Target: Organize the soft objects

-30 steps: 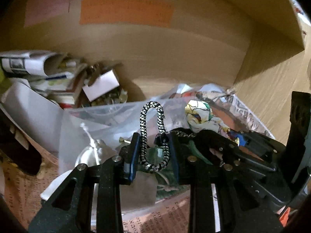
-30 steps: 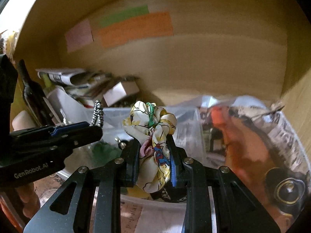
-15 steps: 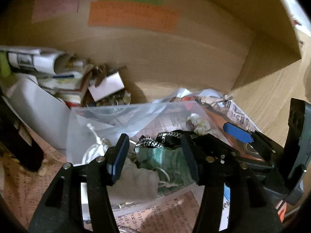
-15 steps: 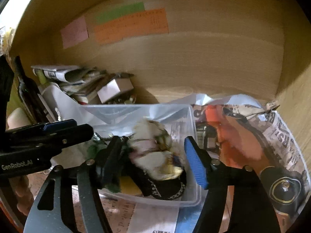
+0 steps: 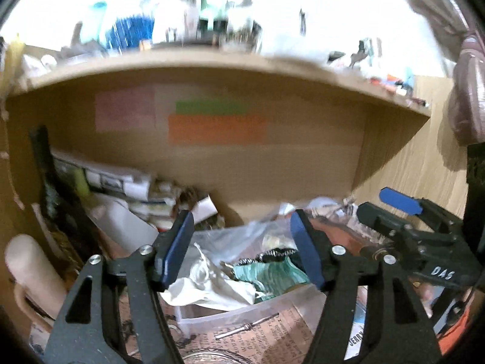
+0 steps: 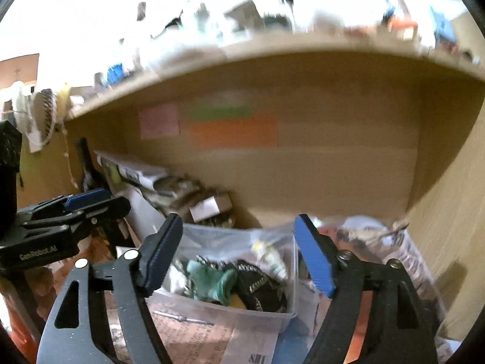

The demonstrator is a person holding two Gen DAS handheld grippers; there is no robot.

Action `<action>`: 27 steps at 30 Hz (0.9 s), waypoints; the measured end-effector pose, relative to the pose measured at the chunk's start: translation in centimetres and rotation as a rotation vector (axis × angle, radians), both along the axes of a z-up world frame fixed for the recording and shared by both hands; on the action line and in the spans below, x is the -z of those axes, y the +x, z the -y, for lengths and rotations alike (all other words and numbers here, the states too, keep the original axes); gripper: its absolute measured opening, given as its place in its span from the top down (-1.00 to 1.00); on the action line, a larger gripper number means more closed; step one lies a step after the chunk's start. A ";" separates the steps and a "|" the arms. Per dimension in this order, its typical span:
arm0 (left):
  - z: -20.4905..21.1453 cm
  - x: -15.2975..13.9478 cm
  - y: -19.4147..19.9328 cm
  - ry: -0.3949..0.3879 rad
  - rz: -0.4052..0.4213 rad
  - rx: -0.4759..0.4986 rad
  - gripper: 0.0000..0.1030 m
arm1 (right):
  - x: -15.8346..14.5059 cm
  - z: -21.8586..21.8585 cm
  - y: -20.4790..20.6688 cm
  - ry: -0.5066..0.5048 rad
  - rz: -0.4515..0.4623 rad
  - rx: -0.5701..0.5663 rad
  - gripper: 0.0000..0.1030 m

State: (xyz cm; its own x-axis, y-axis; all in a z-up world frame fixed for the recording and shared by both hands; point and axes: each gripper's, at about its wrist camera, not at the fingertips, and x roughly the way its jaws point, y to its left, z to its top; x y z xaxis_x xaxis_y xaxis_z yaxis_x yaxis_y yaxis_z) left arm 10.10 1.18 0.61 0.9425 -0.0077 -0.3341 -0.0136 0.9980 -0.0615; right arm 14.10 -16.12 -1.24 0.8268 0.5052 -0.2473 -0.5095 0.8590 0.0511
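A clear plastic bin [image 5: 230, 315] [image 6: 285, 315] sits on newspaper in a wooden shelf bay. It holds soft things: a green cloth [image 5: 266, 274] [image 6: 212, 282], a black-and-white cord scrunchie [image 5: 272, 254] [image 6: 260, 285], white cloth [image 5: 209, 285] and a pale patterned scrunchie [image 6: 269, 256]. My left gripper [image 5: 242, 250] is open and empty, raised in front of the bin. My right gripper [image 6: 236, 253] is open and empty, also above the bin's near side. Each gripper shows in the other's view: the right one [image 5: 418, 242], the left one [image 6: 66, 221].
Rolled papers and small boxes [image 5: 136, 188] are piled at the back left beside a dark bottle [image 5: 51, 194]. Coloured notes [image 5: 216, 127] stick to the back wall. A crumpled orange and newspaper heap [image 6: 379, 242] lies right of the bin. The shelf top [image 5: 212, 66] above carries clutter.
Both grippers let go of their scrunchies into the bin, opened wide, and have pulled back and up, so the shelf top now shows.
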 end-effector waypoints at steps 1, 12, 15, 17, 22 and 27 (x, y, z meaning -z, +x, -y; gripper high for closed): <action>0.1 -0.3 -0.7 0.012 0.021 -0.006 -0.35 | -0.3 0.1 -0.4 0.005 0.014 -0.002 -0.47; 0.2 -1.5 -4.5 0.023 0.104 -0.006 -0.82 | -1.3 0.9 -3.6 0.050 0.080 -0.022 -0.67; 0.1 -1.5 -5.1 0.011 0.115 0.001 -0.88 | -1.3 1.2 -4.2 0.054 0.087 -0.018 -0.81; 0.1 -1.5 -5.3 0.009 0.116 0.000 -0.92 | -1.3 1.2 -4.5 0.055 0.096 -0.010 -0.95; 0.1 -1.5 -5.5 0.003 0.112 0.000 -0.96 | -1.2 1.7 -4.8 0.063 0.102 0.004 -1.00; 0.1 -1.4 -5.6 0.003 0.112 -0.002 -0.98 | -1.1 1.8 -4.7 0.072 0.086 0.001 -1.00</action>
State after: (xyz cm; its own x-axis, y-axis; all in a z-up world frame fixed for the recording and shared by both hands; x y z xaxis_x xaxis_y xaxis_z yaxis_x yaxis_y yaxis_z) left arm 4.49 1.10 1.98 0.9739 -0.0049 -0.2267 -0.0090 0.9982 -0.0599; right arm 9.43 -17.94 -0.10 0.8440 0.5182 -0.1382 -0.5138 0.8551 0.0690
